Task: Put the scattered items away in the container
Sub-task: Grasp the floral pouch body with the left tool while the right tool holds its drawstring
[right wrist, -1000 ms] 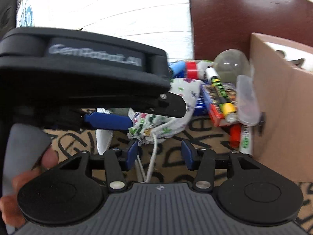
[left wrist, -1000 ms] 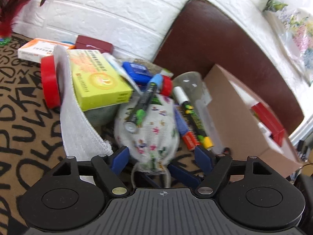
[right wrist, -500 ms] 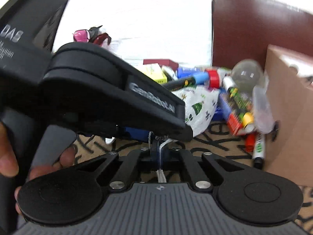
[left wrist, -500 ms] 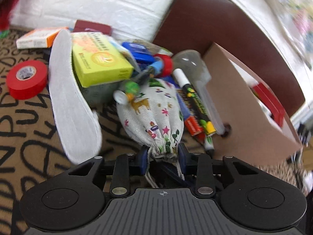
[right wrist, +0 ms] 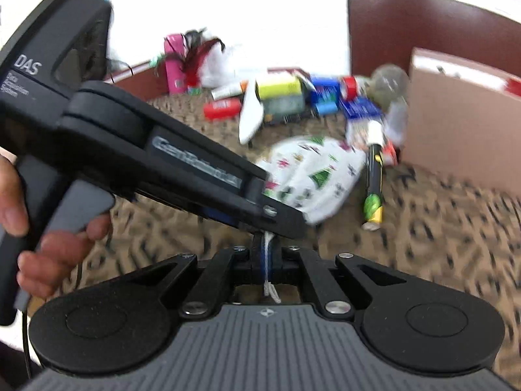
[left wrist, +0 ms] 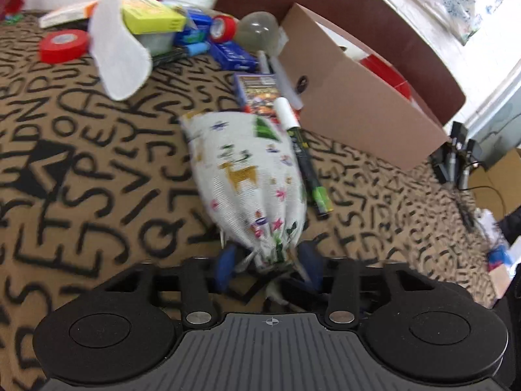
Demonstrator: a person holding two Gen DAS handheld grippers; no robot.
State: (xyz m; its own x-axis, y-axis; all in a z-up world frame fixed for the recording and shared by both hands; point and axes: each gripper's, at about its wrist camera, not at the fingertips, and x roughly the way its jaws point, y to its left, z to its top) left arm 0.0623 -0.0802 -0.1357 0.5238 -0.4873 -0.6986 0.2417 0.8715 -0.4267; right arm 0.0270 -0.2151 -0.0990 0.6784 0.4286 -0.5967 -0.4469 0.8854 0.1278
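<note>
A white drawstring pouch (left wrist: pixel 247 166) with coloured prints lies on the letter-patterned cloth, pulled clear of the pile. My left gripper (left wrist: pixel 270 257) is shut on its gathered neck. My right gripper (right wrist: pixel 267 254) is shut on the pouch's white drawstring (right wrist: pixel 269 270); the pouch (right wrist: pixel 312 176) shows beyond the left gripper's body. The cardboard box (left wrist: pixel 358 97) stands open at the right with red items inside. A black marker (left wrist: pixel 302 150) lies beside the pouch.
The pile at the back holds a red tape roll (left wrist: pixel 63 45), a white insole (left wrist: pixel 119 55), a yellow box (left wrist: pixel 151 19), blue packets (left wrist: pixel 232 53) and a clear bulb (left wrist: pixel 257 31). A brown chair back (left wrist: pixel 374 9) stands behind the box. Black devices (left wrist: pixel 456 159) lie at the right.
Both grippers have pulled the pouch back out of the pile towards me. The left closed on its neck and the right on its drawstring. The marker rolled off beside the pouch.
</note>
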